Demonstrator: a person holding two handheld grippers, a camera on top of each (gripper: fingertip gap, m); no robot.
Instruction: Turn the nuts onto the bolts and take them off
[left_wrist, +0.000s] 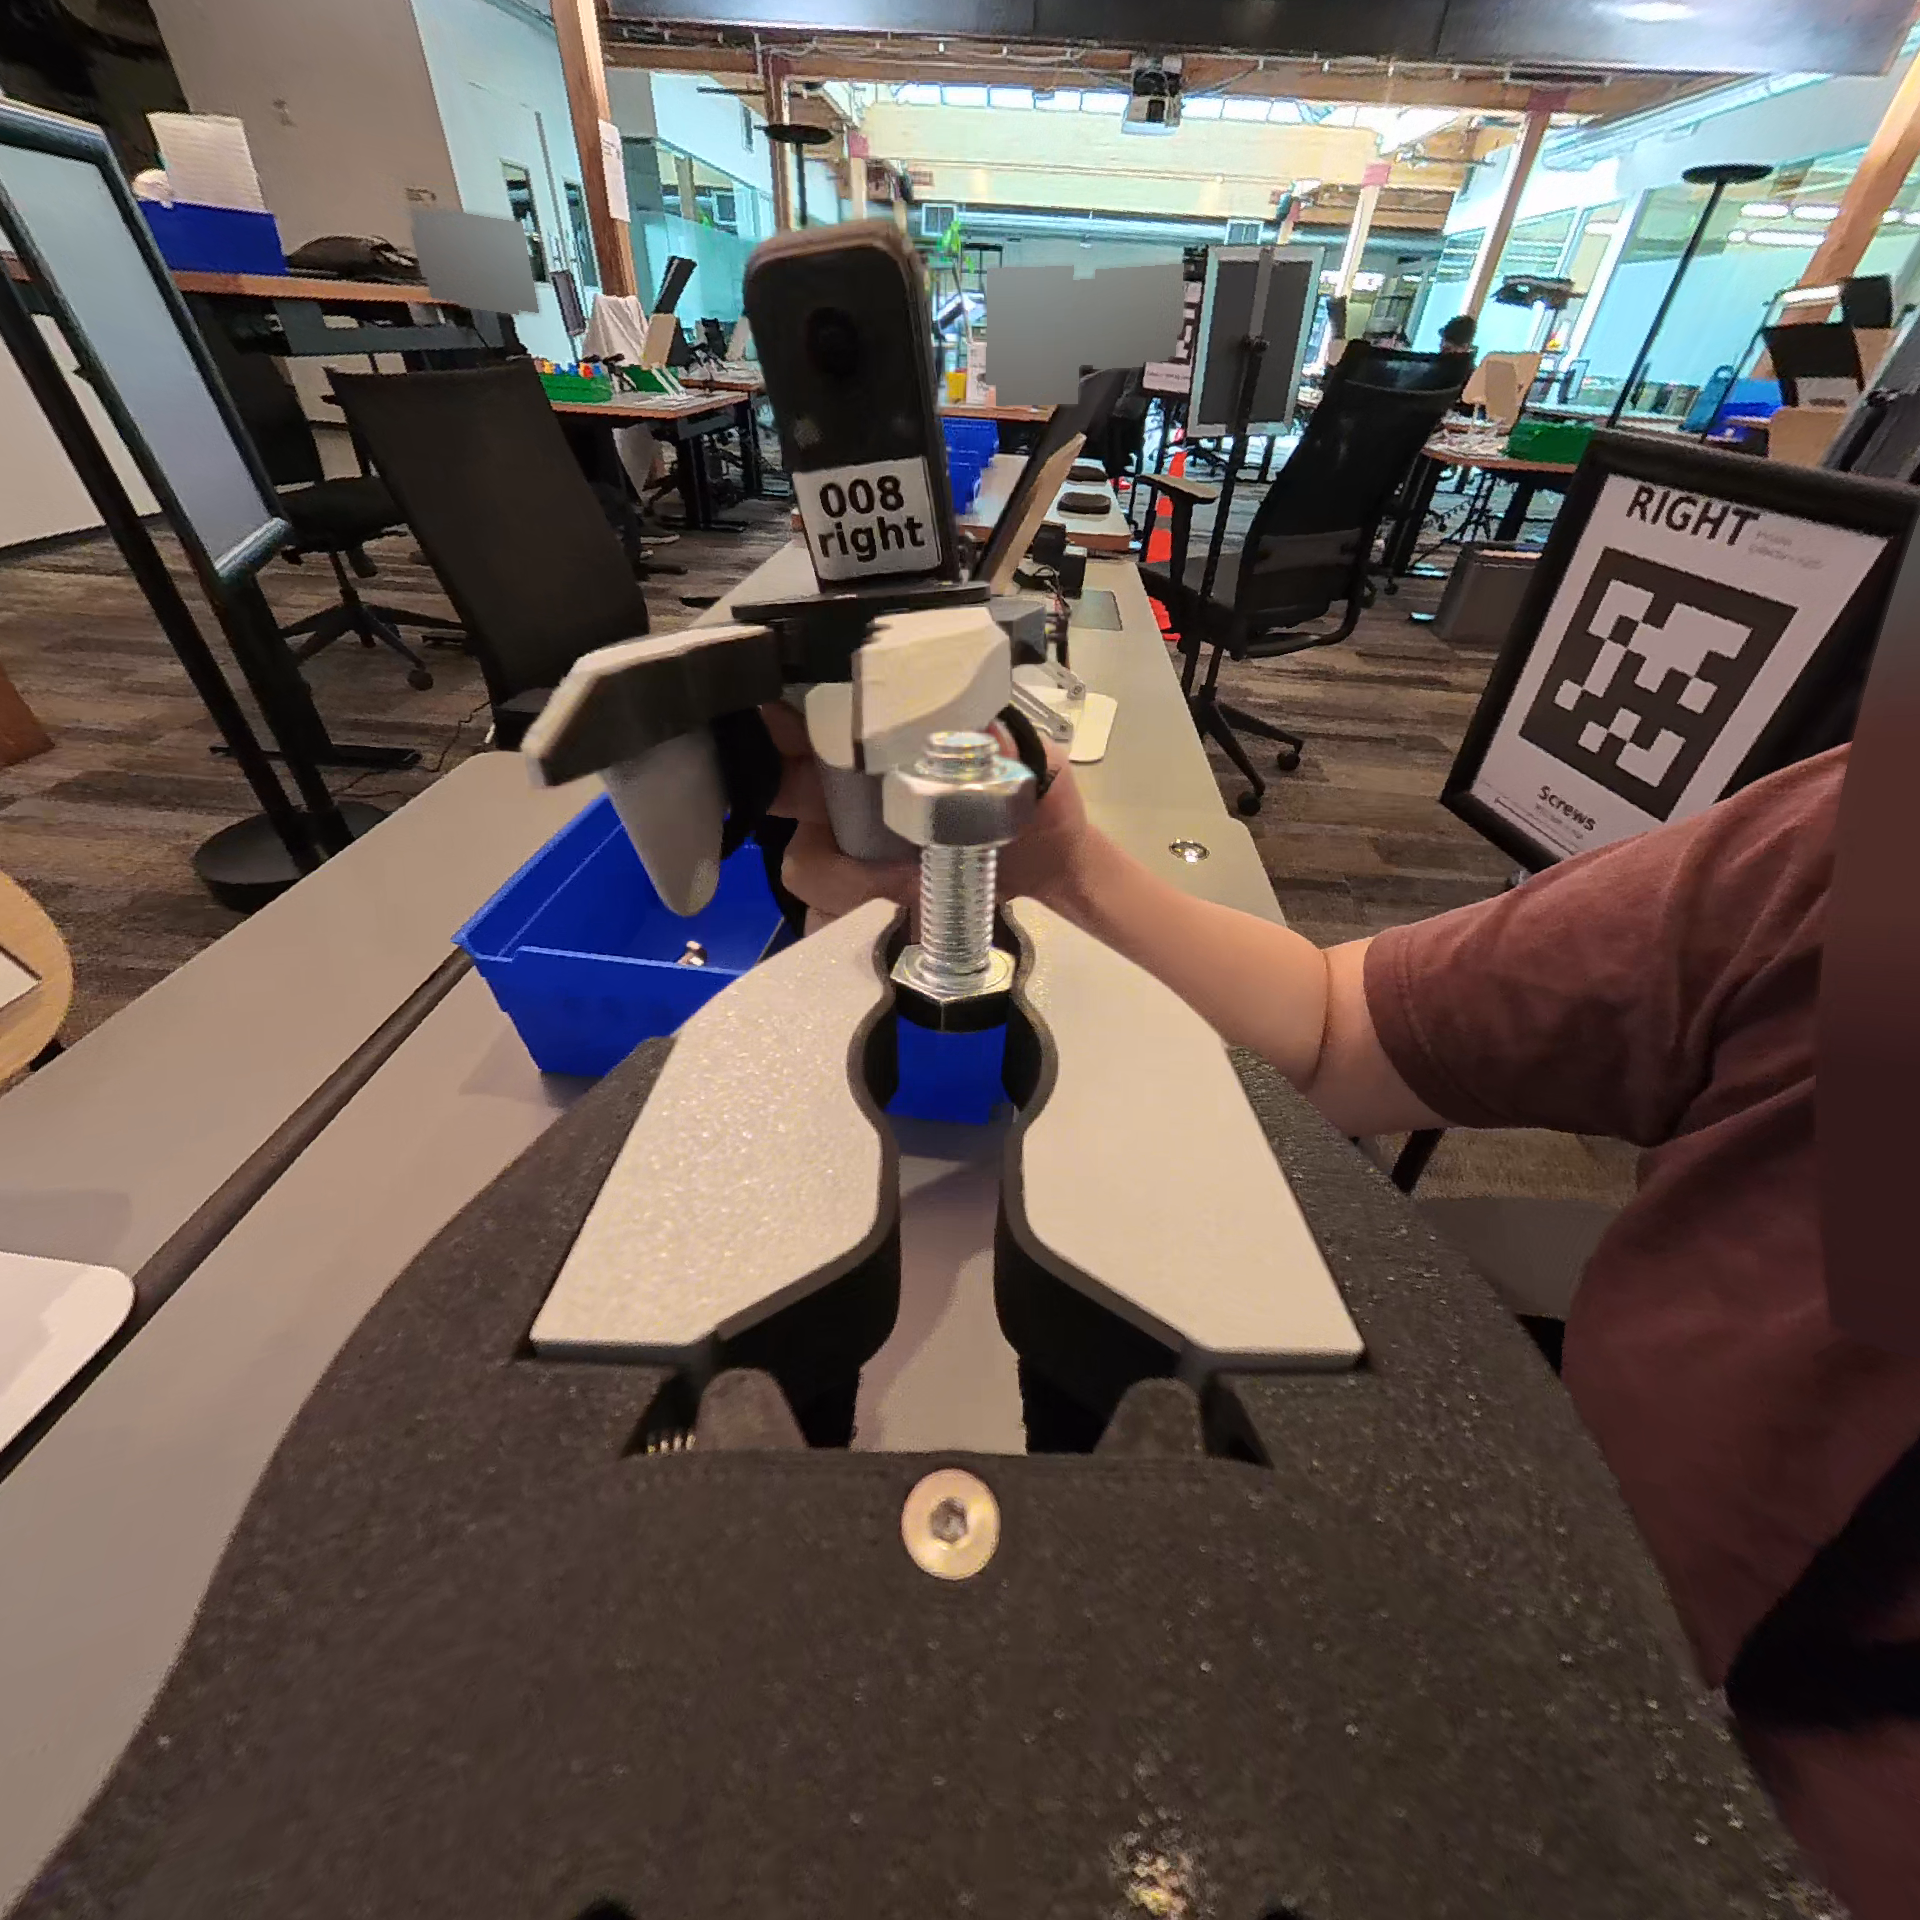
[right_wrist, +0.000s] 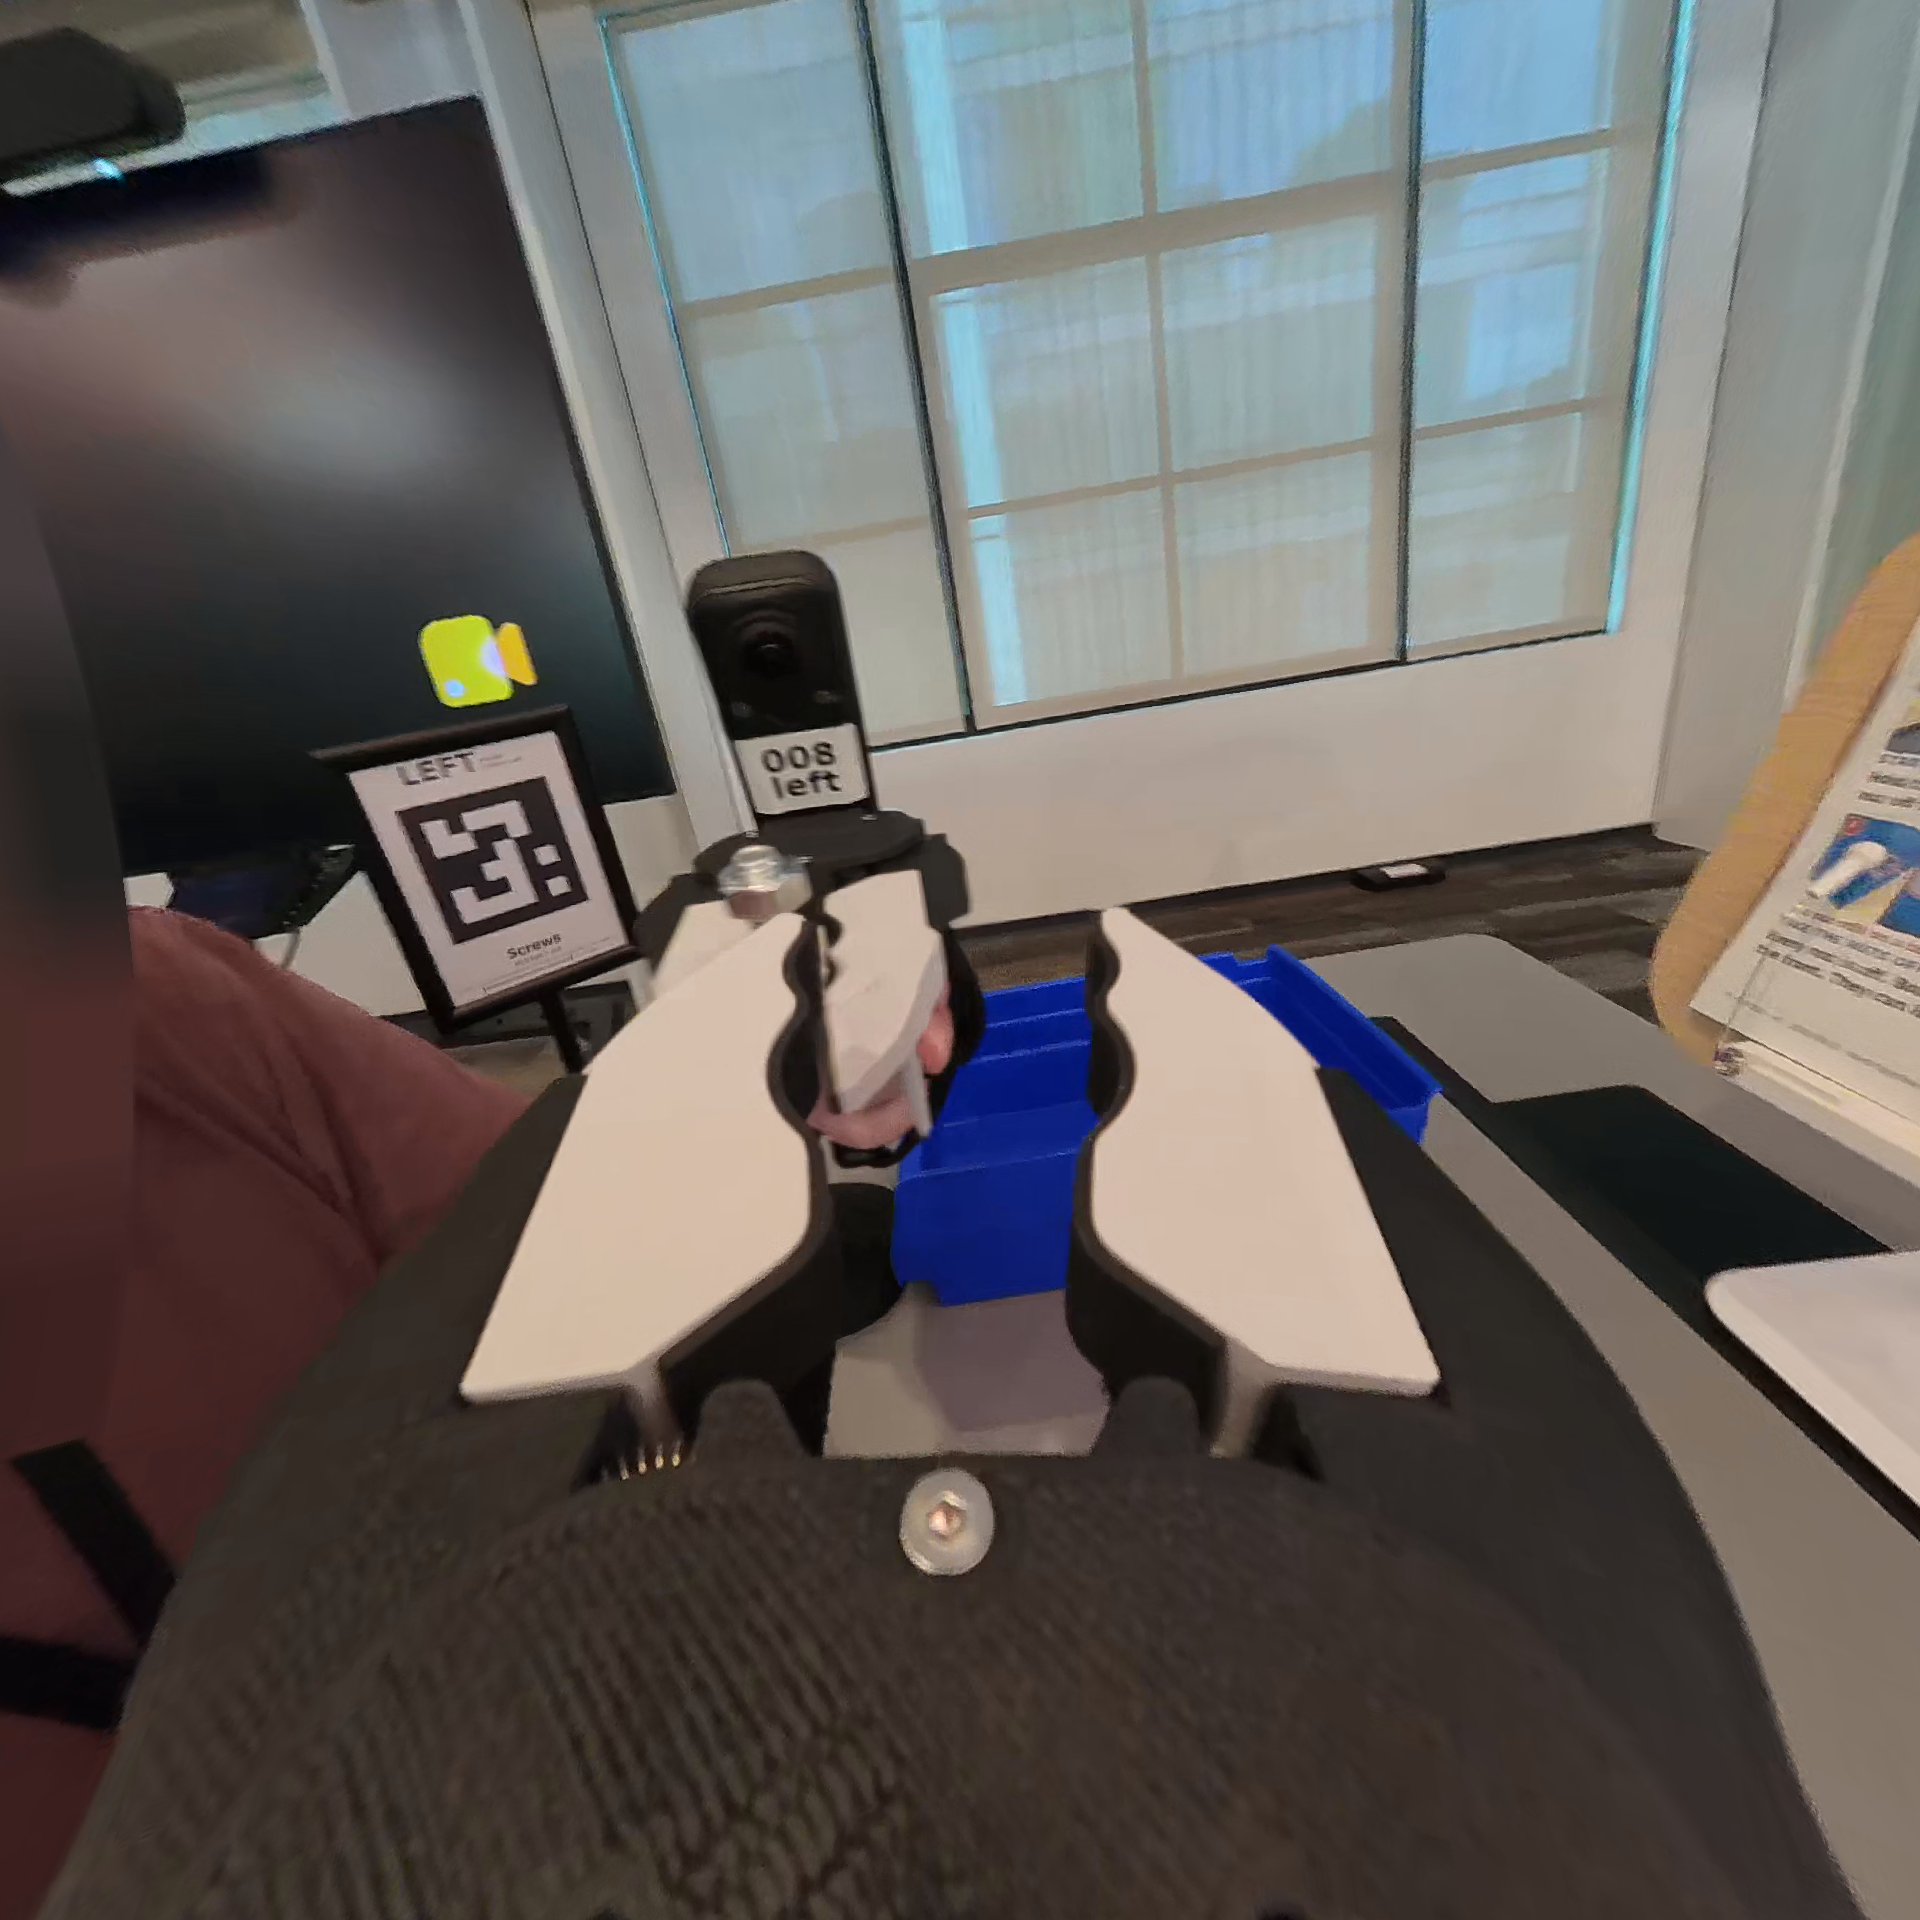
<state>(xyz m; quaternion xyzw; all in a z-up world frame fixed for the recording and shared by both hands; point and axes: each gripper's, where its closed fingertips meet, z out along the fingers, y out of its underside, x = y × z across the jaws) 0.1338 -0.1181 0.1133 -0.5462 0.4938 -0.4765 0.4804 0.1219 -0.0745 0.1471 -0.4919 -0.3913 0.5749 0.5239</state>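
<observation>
Presently the left tool (left_wrist: 951, 961) clamps the bolt (left_wrist: 956, 904) upright by its head; nut (left_wrist: 961, 805) near the tip. Right tool (right_wrist: 951, 997) gapes empty. Steel: rigid, slick; grip nut flats.

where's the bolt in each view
Left wrist view: the bolt stands upright at centre, its head pinched in the left claw, a nut near its top.
Right wrist view: only its nut-topped end shows, left of centre, above the left claw's closed fingers.
Shared landmark: the blue bin on the grey table, just behind the bolt in both.
</observation>
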